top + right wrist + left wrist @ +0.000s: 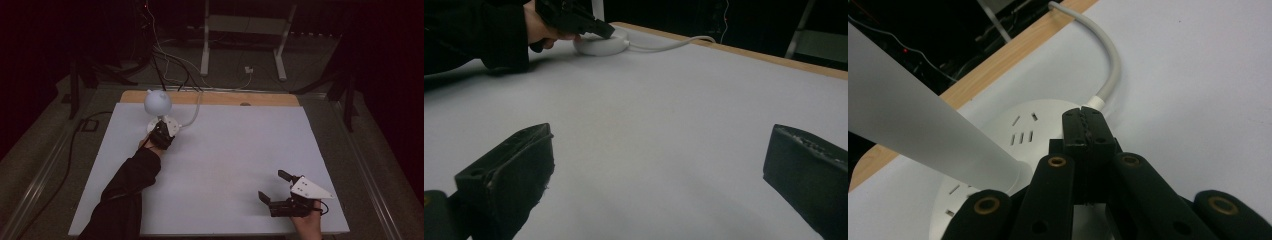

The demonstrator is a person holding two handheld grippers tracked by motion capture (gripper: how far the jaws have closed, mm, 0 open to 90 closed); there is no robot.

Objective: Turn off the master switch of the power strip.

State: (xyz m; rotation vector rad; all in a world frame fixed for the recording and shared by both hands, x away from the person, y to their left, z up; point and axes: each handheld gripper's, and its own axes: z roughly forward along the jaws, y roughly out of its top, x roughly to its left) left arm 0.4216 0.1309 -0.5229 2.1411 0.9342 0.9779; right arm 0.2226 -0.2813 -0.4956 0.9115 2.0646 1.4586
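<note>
Dim and cluttered, the room behind the table holds loose cables and a white metal stand (pixel 245 37) on the floor at about twelve o'clock, while a white sheet (pixel 225 165) covers most of the tabletop and leaves a strip of wooden edge (pixel 220 98) bare along the far side. At roughly ten o'clock on that sheet sits a round white socket base (pixel 1018 132) with plug slots in its top, and a white lamp (pixel 158 102) with a globe-shaped head rises from it; in the left gripper view its pale stem slants across the picture down to the base. A white cable (pixel 1110 65) leaves the base and curves off toward the wooden edge. The left gripper (pixel 161 135), held by a hand in a dark sleeve (pixel 127 190), rests its tips on the rim of the base right beside the cable's entry, with its jaws pressed together and nothing between them. Down at about five o'clock, well apart from the lamp, the right gripper (pixel 272 187) lies low over the sheet with its jaws spread wide, and bare sheet shows between them in the right gripper view.
</note>
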